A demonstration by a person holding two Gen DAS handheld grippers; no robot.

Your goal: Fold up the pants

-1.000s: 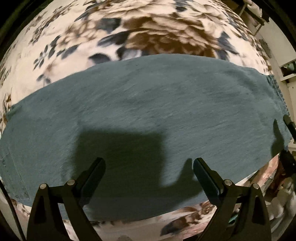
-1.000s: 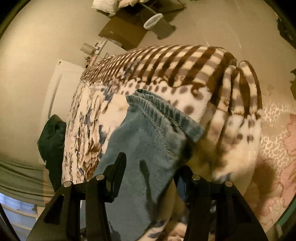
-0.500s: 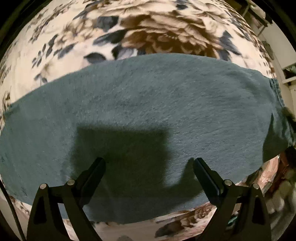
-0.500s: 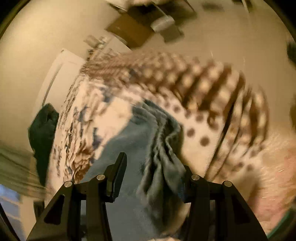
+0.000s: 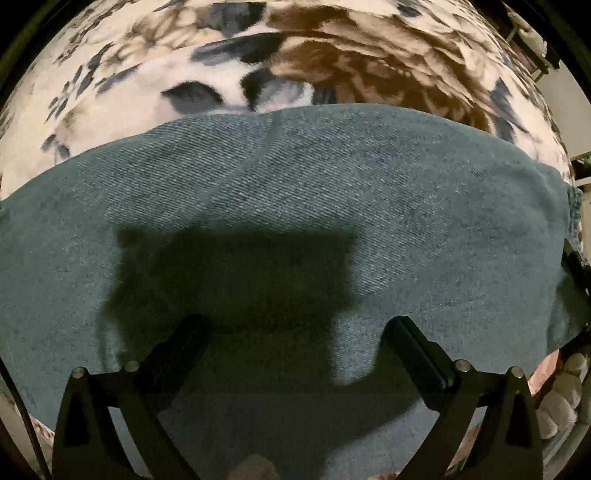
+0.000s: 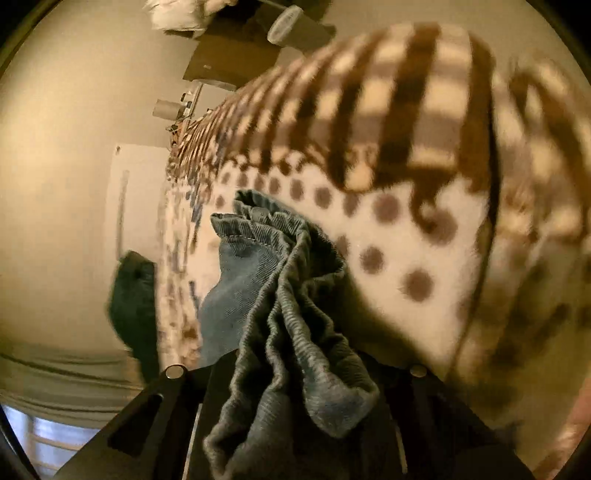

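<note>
Blue denim pants [image 5: 295, 206] lie spread flat on a floral blanket [image 5: 258, 55] and fill the left wrist view. My left gripper [image 5: 295, 332] is open just above the denim, holding nothing. In the right wrist view my right gripper [image 6: 291, 373] is shut on the gathered elastic waistband [image 6: 291, 295] of the pants, which bunches in folds and hides the fingertips. The right gripper's edge shows at the far right of the left wrist view [image 5: 576, 266].
The bed carries a brown striped and dotted blanket [image 6: 406, 166]. A dark green cloth [image 6: 133, 306] hangs at the bed's left side. A bin [image 6: 284, 26], cardboard and clutter lie on the floor beyond the bed.
My right gripper has closed on the waistband, which now bunches up between its fingers. My left gripper has moved lower and closer to the denim, still open.
</note>
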